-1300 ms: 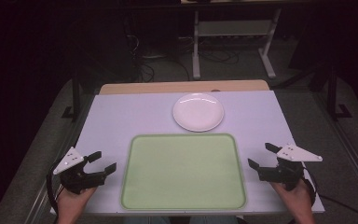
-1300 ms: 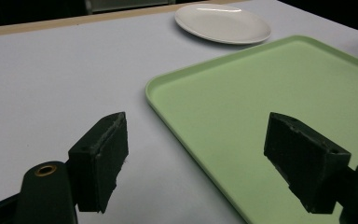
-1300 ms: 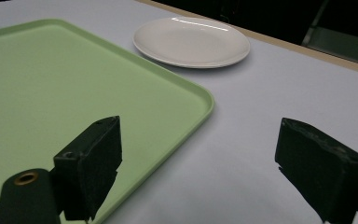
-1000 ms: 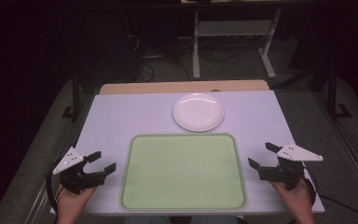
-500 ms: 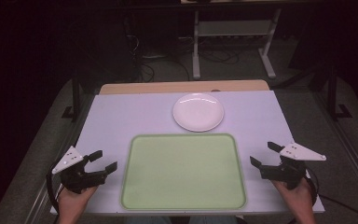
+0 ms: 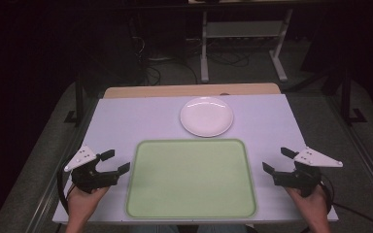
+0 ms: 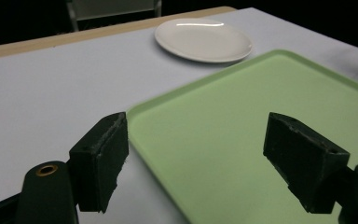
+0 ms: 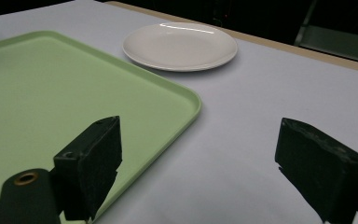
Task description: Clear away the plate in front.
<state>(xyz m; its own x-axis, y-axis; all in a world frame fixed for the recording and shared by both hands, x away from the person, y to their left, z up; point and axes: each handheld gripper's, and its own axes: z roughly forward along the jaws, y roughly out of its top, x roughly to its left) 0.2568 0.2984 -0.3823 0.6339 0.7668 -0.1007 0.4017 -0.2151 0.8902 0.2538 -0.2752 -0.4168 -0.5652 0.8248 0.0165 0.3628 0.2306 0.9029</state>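
High view: one green tray (image 6: 192, 179) lies at the near middle of the white table (image 6: 136, 119), and one white plate (image 6: 207, 116) sits just beyond its far edge, close but apart from it. Two grippers flank the tray, one in each hand. The left gripper (image 6: 114, 162) is held just beside the tray's left rim, its jaws spread and nothing between them. The right gripper (image 6: 276, 161) is held near the tray's right rim, its jaws likewise spread and bare. Against the frames from a second ago, the tray and plate lie where they were; the right gripper has drifted slightly toward the right and the near edge, the left has hardly shifted. The forearms are cut off by the bottom of the view, and the floor behind the table is too dark to make out.

Left gripper view: two black jaws stand wide apart above the tray's (image 7: 270, 135) left rim, with the plate (image 7: 204, 39) beyond. The tray's right part runs out of view.

Right gripper view: two jaws spread wide, one over the tray's (image 8: 51, 98) corner, the other over bare table (image 8: 261, 98); the plate (image 8: 180, 45) lies ahead.
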